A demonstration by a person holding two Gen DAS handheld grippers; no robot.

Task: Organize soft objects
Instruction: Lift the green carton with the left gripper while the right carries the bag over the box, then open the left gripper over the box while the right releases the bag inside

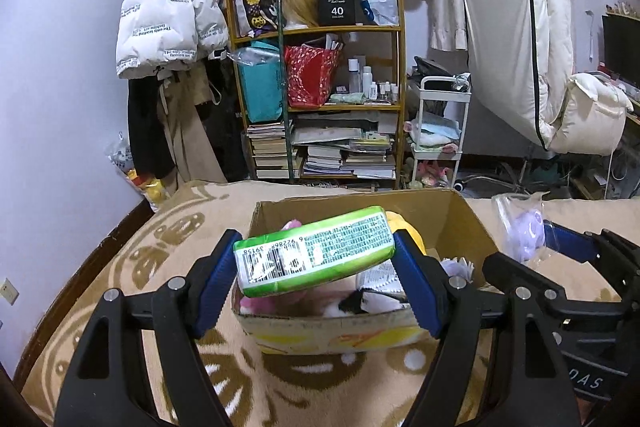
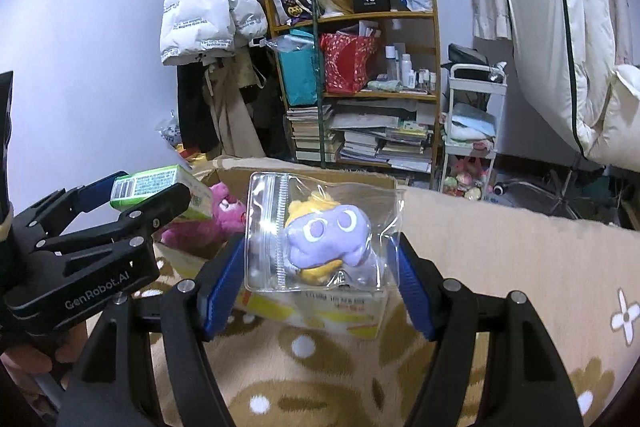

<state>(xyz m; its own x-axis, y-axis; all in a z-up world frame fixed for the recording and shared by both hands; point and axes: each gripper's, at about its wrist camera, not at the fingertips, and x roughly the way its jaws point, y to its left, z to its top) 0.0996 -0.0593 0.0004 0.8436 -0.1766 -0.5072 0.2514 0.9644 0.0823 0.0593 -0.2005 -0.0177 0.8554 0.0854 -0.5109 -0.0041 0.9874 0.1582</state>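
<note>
My left gripper [image 1: 314, 259] is shut on a green tissue pack [image 1: 314, 253] and holds it over the open cardboard box [image 1: 472, 223]. The box holds a pink plush [image 2: 224, 215], a yellow plush [image 1: 404, 223] and black-and-white soft items [image 1: 372, 301]. My right gripper [image 2: 322, 259] is shut on a clear zip bag [image 2: 320, 233] with a purple and yellow plush inside, held above the box's near right corner. In the right wrist view the left gripper [image 2: 136, 193] and its tissue pack [image 2: 160, 187] show at the left.
The box sits on a beige patterned blanket [image 2: 520, 267] on a bed. Behind stand a wooden shelf [image 1: 320, 87] with books and bags, a white cart [image 1: 440, 131], hanging jackets [image 1: 172, 7] and a chair with white bedding [image 1: 540, 67].
</note>
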